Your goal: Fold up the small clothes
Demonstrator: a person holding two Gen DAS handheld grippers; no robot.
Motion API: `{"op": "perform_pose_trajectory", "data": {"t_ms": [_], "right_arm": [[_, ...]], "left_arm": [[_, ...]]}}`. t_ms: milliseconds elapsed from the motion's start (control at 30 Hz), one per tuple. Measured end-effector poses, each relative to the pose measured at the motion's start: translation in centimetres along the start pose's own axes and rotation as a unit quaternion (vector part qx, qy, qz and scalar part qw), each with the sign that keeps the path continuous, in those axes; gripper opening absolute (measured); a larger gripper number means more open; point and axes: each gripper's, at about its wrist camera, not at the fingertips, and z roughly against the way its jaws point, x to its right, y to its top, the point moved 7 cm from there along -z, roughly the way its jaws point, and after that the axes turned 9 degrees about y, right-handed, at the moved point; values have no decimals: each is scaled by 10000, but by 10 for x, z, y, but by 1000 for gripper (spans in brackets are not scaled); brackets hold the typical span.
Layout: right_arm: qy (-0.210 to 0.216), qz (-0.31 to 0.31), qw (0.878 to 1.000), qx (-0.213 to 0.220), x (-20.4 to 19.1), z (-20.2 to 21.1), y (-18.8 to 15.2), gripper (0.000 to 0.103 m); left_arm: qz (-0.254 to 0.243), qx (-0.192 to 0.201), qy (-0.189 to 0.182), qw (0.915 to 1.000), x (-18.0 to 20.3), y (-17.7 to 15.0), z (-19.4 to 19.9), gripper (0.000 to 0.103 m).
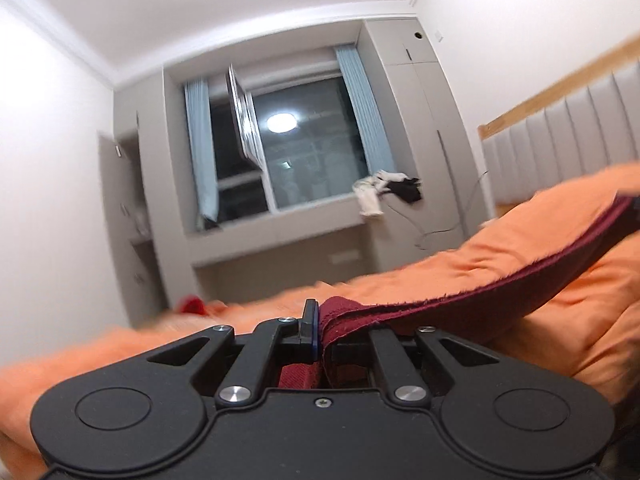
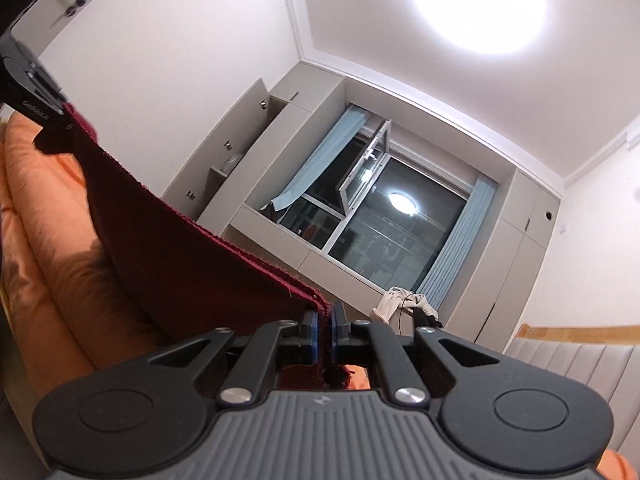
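I have the red cloth [image 1: 460, 296] pinched tight in my left gripper [image 1: 318, 334] and right gripper [image 2: 324, 320], lifted over the bed [image 1: 520, 240], with 0 folds made yet.

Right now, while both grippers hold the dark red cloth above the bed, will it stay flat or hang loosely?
Probably loosely: the dark red cloth sags between the left gripper and right gripper. It seems light, and its frayed edge may shed threads.
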Motion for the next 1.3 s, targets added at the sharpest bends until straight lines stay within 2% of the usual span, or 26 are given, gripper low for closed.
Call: {"op": "perform_pose_trajectory", "data": {"t_ms": [100,333,467,600,800,967,1100,1300], "right_arm": [[-43,-70,9999,72,8,-13,1,6],[-207,156,9994,232,23,-59,3,6],[-239,285,9991,187,38,-110,2,6],[-313,634,9975,-4,42,-170,-9,6],[-160,757,9964,-361,39,-258,-31,7],[82,740,9949,-684,30,-320,-56,7],[284,874,9924,-823,16,-356,-85,7],[632,949,9854,-1264,-4,-388,-125,7]], "left_arm": [[176,-86,-99,9998,-5,5,-5,6],[-178,103,48,9998,-8,17,-48,6],[-117,108,76,9998,-10,32,-90,6],[246,-146,-82,9996,-15,40,-140,6],[414,-562,111,9975,-24,38,-223,7],[498,-1027,390,9927,-26,18,-297,7],[736,-1504,536,9844,-31,-13,-350,8],[907,-2046,605,9728,-43,-59,-393,11]]}}
